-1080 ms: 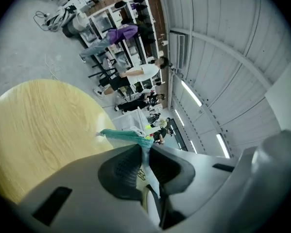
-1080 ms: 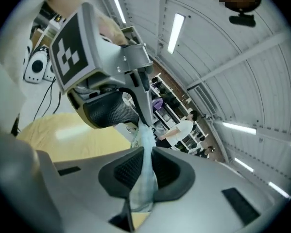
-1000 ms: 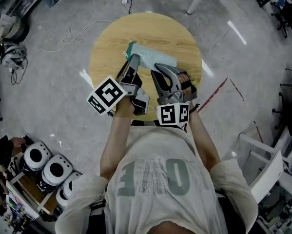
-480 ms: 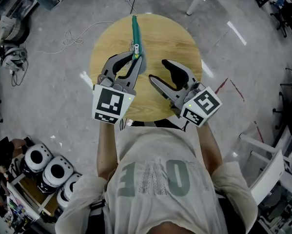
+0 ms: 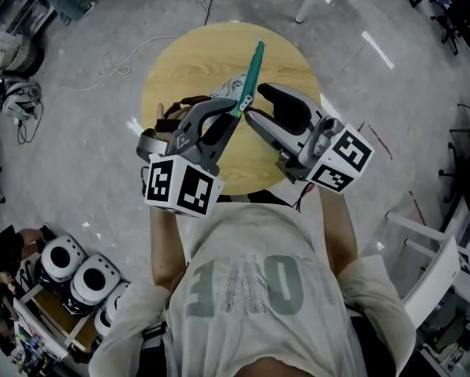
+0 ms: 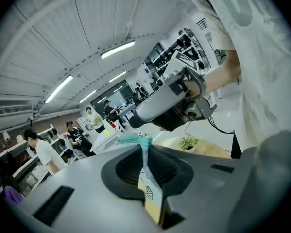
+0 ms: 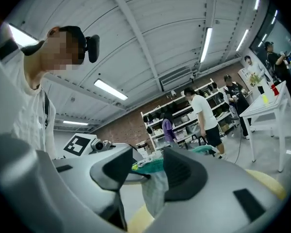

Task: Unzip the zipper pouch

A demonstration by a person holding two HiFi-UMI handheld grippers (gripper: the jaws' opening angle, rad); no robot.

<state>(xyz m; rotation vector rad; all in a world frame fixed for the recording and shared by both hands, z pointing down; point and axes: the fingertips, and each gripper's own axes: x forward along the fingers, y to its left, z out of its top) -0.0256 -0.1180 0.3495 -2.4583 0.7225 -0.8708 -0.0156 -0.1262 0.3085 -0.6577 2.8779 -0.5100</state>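
Since a second ago: the pouch [image 5: 253, 67] has left the table [image 5: 180, 61], where it lay flat under both grippers. It now hangs in the air over the table's middle, turned edge-on. Both grippers sit higher and are rolled over.

Left gripper [image 5: 233, 115]: jaws closed on the pouch's near end, tightened a little further within the last second. The left gripper view shows cloth pinched flat between the pads.

Right gripper [image 5: 256, 104]: jaws sprang wide and have just been closing again. They stand apart, with pouch cloth hanging in the gap, not clamped as far as I can tell.

Key relation: the teal zipper edge [image 5: 255, 57] is the long axis, slanting up and away from the person, toward upper right in the head view. Both grippers' tips meet at its near end, left gripper on the left side, right gripper on the right. The right is the free one. The pull can't be picked out surely.

Judgement: the next move needs the right jaws on the pull, then a draw along that slant against the left hold.
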